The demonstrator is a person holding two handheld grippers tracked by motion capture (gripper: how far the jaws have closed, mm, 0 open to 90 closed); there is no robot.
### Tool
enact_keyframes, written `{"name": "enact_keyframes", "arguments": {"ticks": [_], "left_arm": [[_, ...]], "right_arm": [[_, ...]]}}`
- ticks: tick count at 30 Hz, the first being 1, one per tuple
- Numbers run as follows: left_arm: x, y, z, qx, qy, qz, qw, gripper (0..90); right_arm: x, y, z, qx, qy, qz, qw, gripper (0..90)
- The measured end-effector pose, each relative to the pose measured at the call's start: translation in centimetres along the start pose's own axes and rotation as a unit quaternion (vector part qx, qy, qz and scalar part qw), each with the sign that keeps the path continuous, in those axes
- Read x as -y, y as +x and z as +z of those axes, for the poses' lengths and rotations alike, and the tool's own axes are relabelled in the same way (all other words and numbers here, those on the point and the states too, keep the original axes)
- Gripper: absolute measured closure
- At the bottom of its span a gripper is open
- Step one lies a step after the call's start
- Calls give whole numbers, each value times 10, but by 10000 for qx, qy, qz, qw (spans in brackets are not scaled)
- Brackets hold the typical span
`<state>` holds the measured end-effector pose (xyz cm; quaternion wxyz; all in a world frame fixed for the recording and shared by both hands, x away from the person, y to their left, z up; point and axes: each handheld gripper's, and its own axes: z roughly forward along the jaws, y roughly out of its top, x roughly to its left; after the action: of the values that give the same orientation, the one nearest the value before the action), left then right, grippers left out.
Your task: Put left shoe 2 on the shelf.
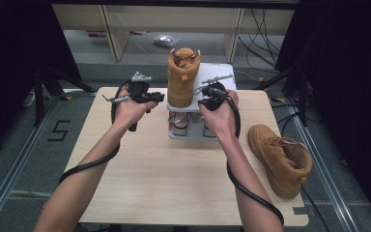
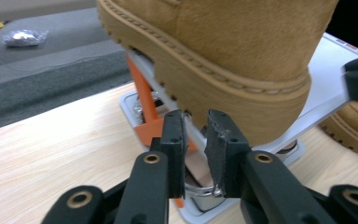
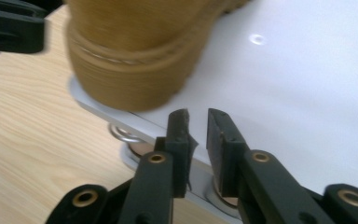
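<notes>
Standing upright on the white raised platform (image 1: 222,72) in the upper middle of the high view, the tan boot (image 1: 182,77) is the piece I am working beside. Its long axis runs up and down the frame: the heel faces me at the near edge of the platform, the toe points away toward the top, and the open collar faces up. The platform rests on a grey base (image 1: 193,134) with metal cylinders under it, and an orange bracket (image 2: 145,112) shows beneath it in the left gripper view.

My left gripper (image 1: 147,96) sits just left of the boot. Its jaws stand slightly parted with nothing between them, and in the left gripper view they point at the boot's heel sole (image 2: 214,88). My right gripper (image 1: 211,96) sits just right of the boot at the platform's near edge; its jaws are also a little apart and grasp nothing, aimed at the platform edge in the right gripper view.

A second tan boot (image 1: 280,159) lies on its side at the lower right of the light wooden table (image 1: 164,179), well apart from the platform. Beyond the table lie grey floor, dark cables (image 1: 265,29) at the upper right and pale furniture legs (image 1: 116,34) at the top.
</notes>
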<state>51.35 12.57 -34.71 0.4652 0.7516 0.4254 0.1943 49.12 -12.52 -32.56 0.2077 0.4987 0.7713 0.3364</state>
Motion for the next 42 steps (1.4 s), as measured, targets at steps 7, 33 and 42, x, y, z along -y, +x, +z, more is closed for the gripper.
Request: {"name": "enact_keyframes", "arguments": {"ticks": [7, 33, 42], "left_arm": [[12, 8, -16, -141, -82, 109, 9998, 646], [89, 30, -65, -500, -93, 6, 9987, 461], [107, 34, -75, -601, -152, -144, 9980, 456]], "right_arm": [[11, -26, -11, 231, 166, 29, 9996, 716], [80, -106, -59, 640, 652, 418, 9949, 578], [102, -130, -70, 774, 712, 562, 9929, 574]]}}
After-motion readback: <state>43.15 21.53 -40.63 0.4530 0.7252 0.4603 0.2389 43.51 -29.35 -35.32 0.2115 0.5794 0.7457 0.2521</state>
